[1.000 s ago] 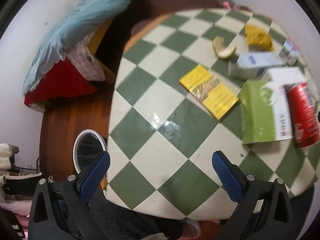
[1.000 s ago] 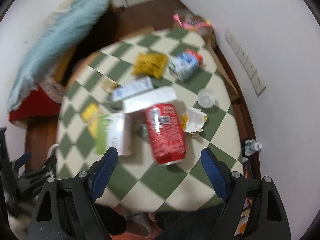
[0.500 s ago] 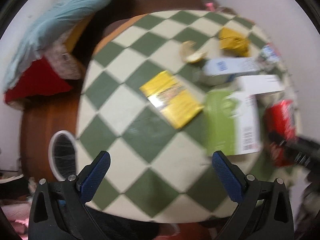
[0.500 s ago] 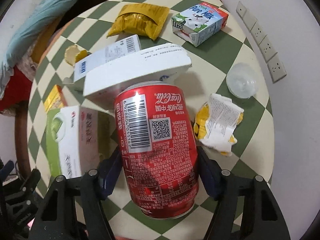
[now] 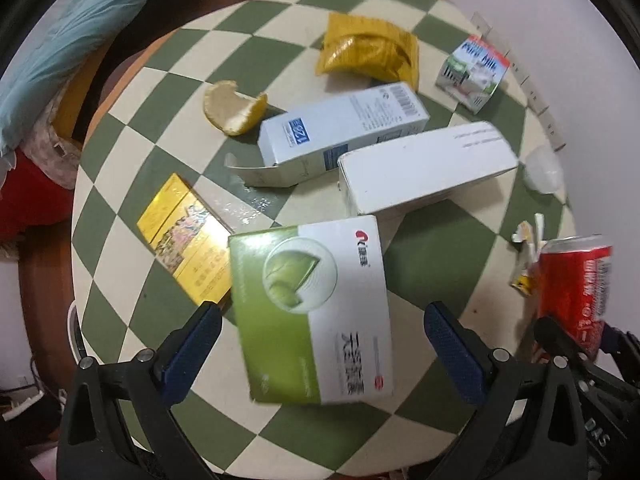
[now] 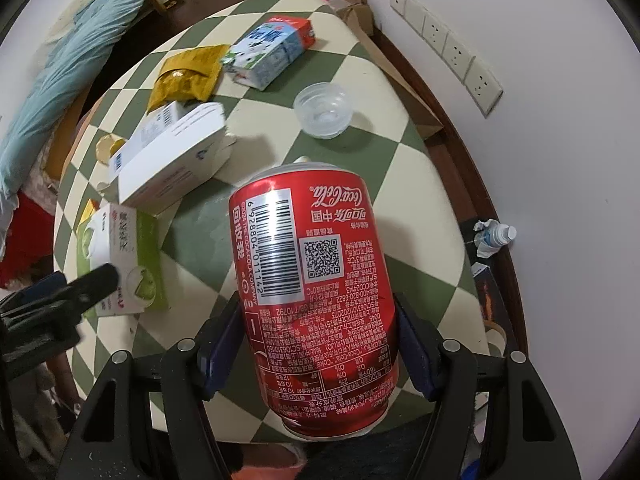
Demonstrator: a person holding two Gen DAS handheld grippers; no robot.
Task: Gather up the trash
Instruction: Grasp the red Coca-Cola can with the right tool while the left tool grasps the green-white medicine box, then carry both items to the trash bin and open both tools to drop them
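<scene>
Right claw (image 6: 316,354): shut tight on a red Coca-Cola can (image 6: 310,280), blue pads pressed on both sides, can lifted off the table (image 6: 420,208) and tipped a bit.

Left claw (image 5: 324,344): wide apart, nothing held, one blue finger on each side of a green and white box (image 5: 310,308) lying flat near the table's front edge.

Just left of that box: a yellow flat pack (image 5: 186,236), partly tucked under it. Behind the box: a long white box (image 5: 424,168), and behind that a white and blue box (image 5: 344,128) with its flap open. Near the blue box: a piece of fruit peel (image 5: 234,106). Farther back: a crumpled yellow snack bag (image 5: 368,50) and a small milk carton (image 5: 474,70). Near the right edge: a clear plastic cup (image 6: 324,110) and a scrap of torn wrapper (image 5: 528,256). On the floor by the wall: a squashed plastic bottle (image 6: 494,236).
</scene>
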